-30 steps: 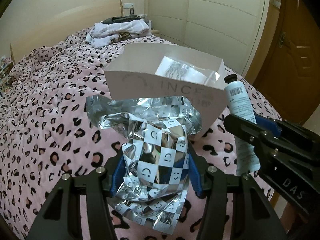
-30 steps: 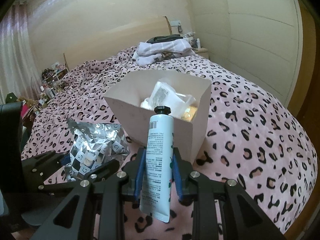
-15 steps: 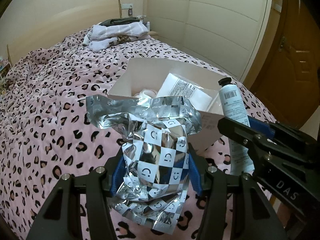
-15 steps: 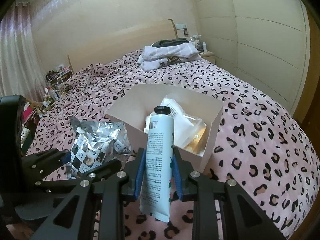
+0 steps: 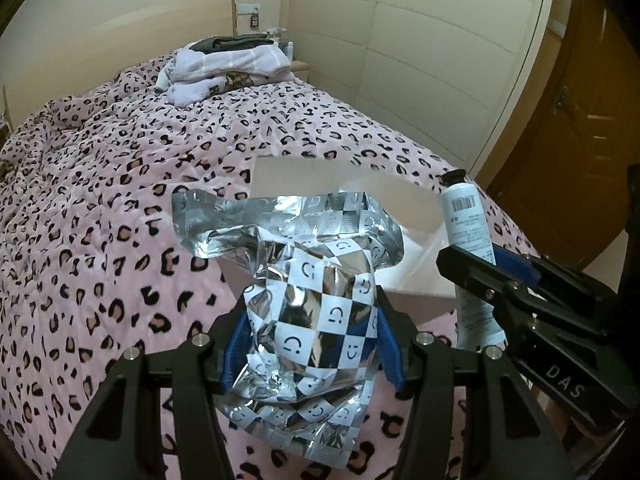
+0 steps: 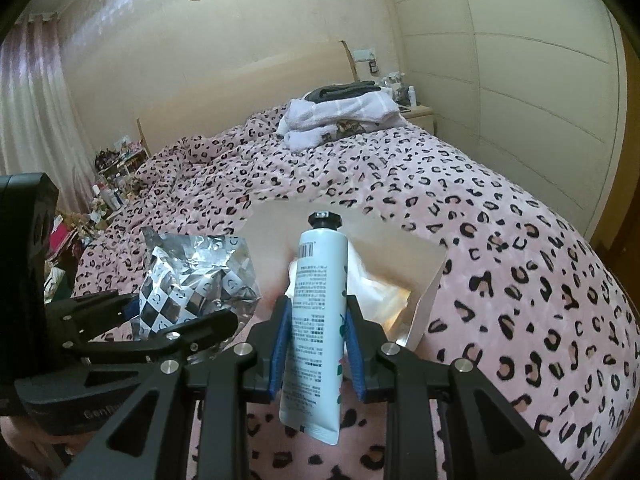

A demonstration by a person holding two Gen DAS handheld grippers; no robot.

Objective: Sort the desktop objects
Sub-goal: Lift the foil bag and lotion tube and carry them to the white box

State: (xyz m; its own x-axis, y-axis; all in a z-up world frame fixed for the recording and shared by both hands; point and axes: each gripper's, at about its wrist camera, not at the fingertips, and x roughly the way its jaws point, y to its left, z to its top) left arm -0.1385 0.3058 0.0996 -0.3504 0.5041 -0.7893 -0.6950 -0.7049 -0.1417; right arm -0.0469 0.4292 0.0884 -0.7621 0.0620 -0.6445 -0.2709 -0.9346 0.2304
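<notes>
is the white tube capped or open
Capped: the tube, shut in the right gripper, has its black cap on top.

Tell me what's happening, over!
Left tongs shut on foil bag. Right tongs shut on tube. White box ahead, nothing blocking.

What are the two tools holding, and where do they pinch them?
Left tool pinches the crinkly silver bag around its lower middle. Right tool squeezes the white tube below its middle, cap up.
</notes>
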